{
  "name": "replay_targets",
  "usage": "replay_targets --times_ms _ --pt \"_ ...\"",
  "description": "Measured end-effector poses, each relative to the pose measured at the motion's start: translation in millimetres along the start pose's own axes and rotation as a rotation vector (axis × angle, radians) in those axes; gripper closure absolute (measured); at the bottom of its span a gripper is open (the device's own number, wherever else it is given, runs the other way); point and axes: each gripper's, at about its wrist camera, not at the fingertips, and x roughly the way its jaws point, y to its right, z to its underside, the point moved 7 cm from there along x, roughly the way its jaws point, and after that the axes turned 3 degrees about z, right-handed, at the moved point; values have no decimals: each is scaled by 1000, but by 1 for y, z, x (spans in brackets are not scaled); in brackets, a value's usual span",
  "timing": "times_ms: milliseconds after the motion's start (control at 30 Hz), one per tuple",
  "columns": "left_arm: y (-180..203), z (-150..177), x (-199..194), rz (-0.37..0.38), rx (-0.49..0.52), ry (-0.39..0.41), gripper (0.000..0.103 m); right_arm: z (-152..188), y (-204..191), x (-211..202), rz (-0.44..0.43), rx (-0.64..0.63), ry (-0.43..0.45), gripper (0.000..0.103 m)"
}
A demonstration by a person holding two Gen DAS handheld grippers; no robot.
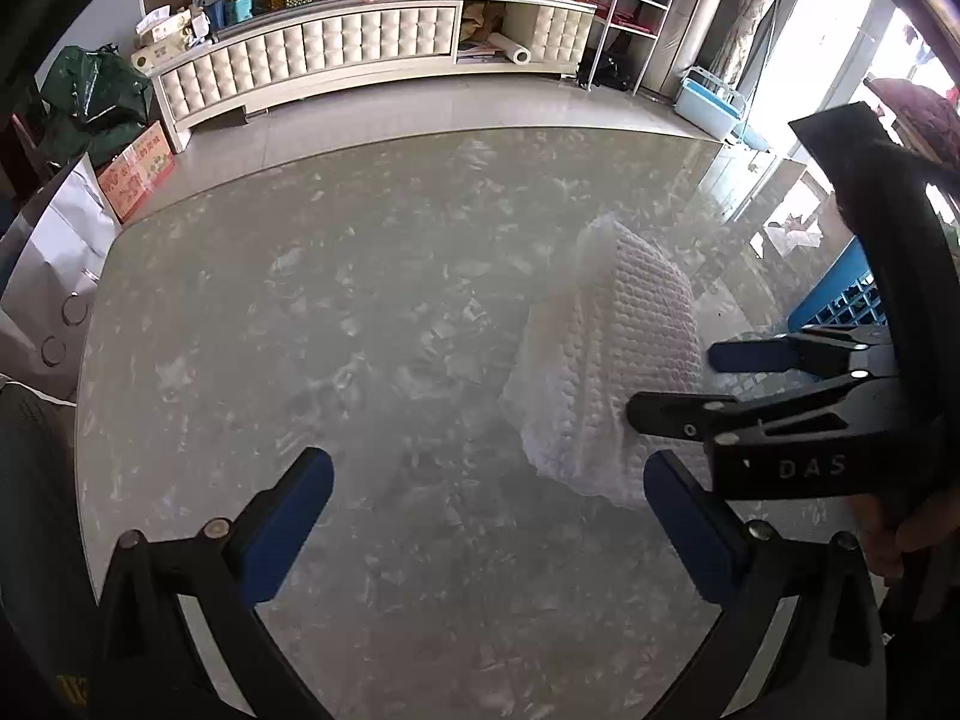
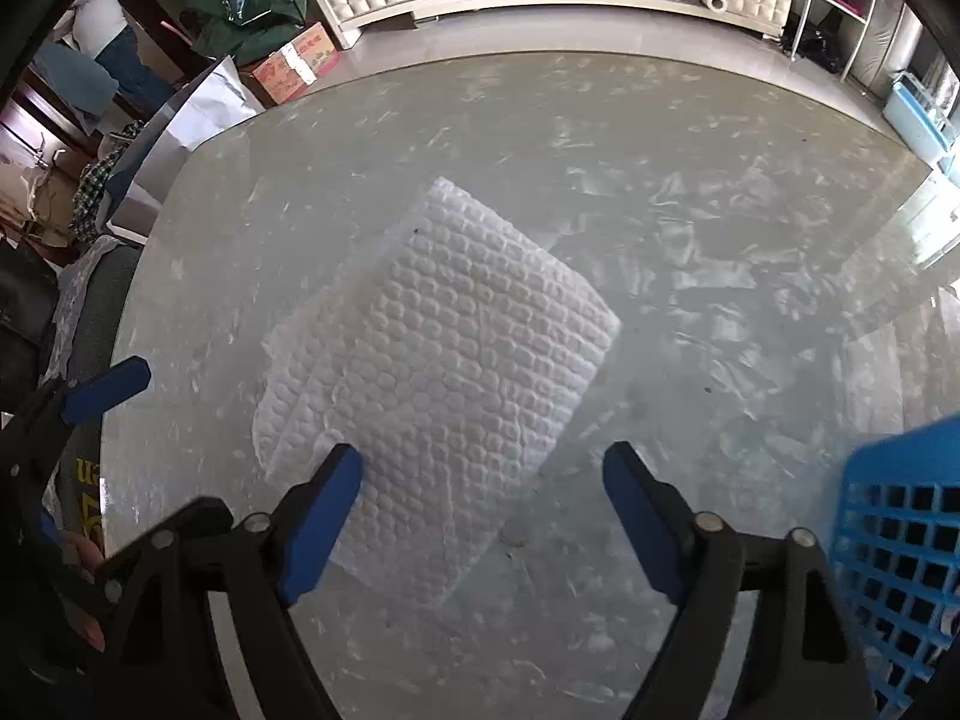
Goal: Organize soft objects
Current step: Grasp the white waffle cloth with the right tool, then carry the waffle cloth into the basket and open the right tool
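Observation:
A folded piece of white bubble wrap (image 2: 438, 372) lies flat on the grey marbled table (image 2: 660, 180). It also shows in the left wrist view (image 1: 606, 360), at the right. My right gripper (image 2: 480, 492) is open, just above the wrap's near edge, with its left finger over the wrap. It shows from the side in the left wrist view (image 1: 669, 381), jaws apart at the wrap's right edge. My left gripper (image 1: 486, 498) is open and empty above bare table, left of the wrap. One of its fingertips (image 2: 108, 387) shows at the left of the right wrist view.
A blue plastic lattice basket (image 2: 900, 546) stands on the table at the right, close to my right gripper; it also shows in the left wrist view (image 1: 840, 300). Beyond the table's far edge are a floor, a cream cabinet (image 1: 360, 42), boxes and bags.

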Motion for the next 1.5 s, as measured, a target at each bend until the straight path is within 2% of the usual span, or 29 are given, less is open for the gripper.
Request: replay_targets --times_ms 33,67,133,267,333,433,633,800,1067,1300,1500 --pt "1 1 1 2 -1 -2 0 -2 -2 4 -20 12 -11 32" --pt "0 0 1 0 -5 -6 0 -4 -5 8 -37 24 -17 33" --pt "1 -1 3 0 -12 -9 0 -9 -10 8 -48 22 -5 48" --pt "3 -5 3 -3 -12 0 0 -10 -20 9 -53 10 5 58" --pt "1 -6 2 -7 -12 3 0 -12 -21 9 -55 18 21 77" --pt "0 -4 0 -15 2 3 0 -11 -20 4 -54 9 41 88" --pt "3 -2 -11 -36 50 23 0 -8 -29 -7 -58 -10 81 92" --pt "3 -1 -17 -25 48 25 0 0 -28 -27 -57 -21 113 93" --pt "20 -5 -50 3 90 99 0 18 -17 -72 -62 -27 183 93" --pt "51 -11 -77 50 142 156 0 33 3 -117 -48 -30 252 93" --pt "93 -21 -94 122 198 190 0 47 27 -150 -40 0 308 93"
